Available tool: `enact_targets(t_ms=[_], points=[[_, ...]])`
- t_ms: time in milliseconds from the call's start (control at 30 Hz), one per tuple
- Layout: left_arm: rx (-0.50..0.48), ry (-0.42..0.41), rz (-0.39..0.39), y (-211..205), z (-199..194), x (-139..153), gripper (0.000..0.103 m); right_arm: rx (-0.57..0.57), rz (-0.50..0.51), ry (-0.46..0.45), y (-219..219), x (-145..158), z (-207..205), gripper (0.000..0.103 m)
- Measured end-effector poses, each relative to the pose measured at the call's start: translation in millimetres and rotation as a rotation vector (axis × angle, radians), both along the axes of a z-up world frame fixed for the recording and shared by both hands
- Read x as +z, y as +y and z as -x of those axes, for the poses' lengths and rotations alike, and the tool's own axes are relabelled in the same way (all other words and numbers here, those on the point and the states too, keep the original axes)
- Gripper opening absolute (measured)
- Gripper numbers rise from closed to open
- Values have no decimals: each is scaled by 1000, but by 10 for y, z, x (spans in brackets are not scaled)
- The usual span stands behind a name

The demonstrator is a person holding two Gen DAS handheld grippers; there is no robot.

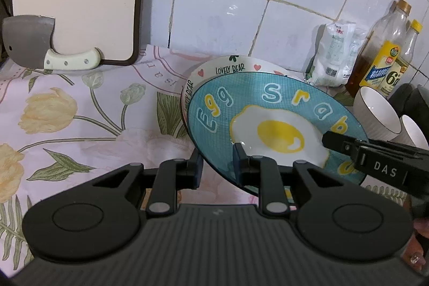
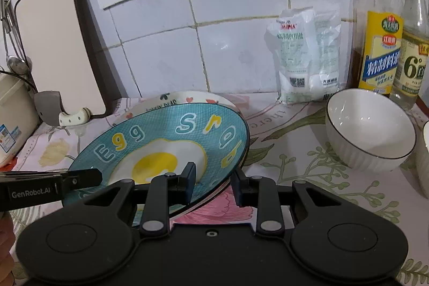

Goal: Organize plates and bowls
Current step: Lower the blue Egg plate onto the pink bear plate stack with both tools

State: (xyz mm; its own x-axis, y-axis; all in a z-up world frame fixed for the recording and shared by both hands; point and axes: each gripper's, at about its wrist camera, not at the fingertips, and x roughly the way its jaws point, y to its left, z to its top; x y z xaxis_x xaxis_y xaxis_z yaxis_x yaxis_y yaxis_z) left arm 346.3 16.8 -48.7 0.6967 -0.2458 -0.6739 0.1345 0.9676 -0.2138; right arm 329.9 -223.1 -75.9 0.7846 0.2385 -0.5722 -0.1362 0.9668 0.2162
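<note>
Left wrist view: the left gripper [image 1: 218, 160] pinches the near rim of the blue egg plate [image 1: 268, 125], one finger above the rim and one beneath. The plate hangs tilted over a white "Lovely Bear" plate [image 1: 228, 67] lying on the floral bench [image 1: 67, 111]. The right gripper [image 1: 332, 142] reaches in from the right, its fingers on the plate's opposite rim. Two white bowls [image 1: 375, 111] wait near the bottles [image 1: 383, 55]. The risk, as I judge it: with only thin edges gripped, glazed ware could slip or swing and strike the plate below.

Right wrist view: the right gripper [image 2: 214, 178] clamps the blue egg plate [image 2: 166, 141] at its edge, the rim passing between the fingers. The left gripper [image 2: 91, 176] holds the far side. Setting down unevenly could chip either plate.
</note>
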Motion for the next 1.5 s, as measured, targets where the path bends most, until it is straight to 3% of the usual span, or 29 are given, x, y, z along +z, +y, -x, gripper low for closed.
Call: enact_targets(t_ms=[500, 600, 633, 667, 900, 967, 1033, 1300, 1500], points=[[35, -21, -75, -134, -6, 12, 24, 14, 21, -36, -22, -76, -47, 37], [40, -28, -105, -165, -12, 20, 30, 19, 24, -47, -29, -113, -63, 38], [46, -24, -110, -166, -26, 12, 40, 19, 29, -52, -25, -120, -68, 40], [51, -23, -111, -166, -38, 3, 42, 21, 36, -57, -19, -126, -77, 40], [62, -58, -139, -185, -58, -38, 42, 13, 49, -67, -27, -151, -172, 42], [58, -77, -154, -205, -57, -46, 30, 17, 51, -70, -34, -157, -204, 42], [67, -98, -187, -224, -48, -42, 26, 15, 49, -69, -46, -160, -232, 41], [99, -126, -210, -216, -132, -65, 24, -11, 48, -74, -37, -193, -373, 40], [97, -162, -256, -241, -29, -40, 43, 12, -33, -55, -186, -200, -276, 46]])
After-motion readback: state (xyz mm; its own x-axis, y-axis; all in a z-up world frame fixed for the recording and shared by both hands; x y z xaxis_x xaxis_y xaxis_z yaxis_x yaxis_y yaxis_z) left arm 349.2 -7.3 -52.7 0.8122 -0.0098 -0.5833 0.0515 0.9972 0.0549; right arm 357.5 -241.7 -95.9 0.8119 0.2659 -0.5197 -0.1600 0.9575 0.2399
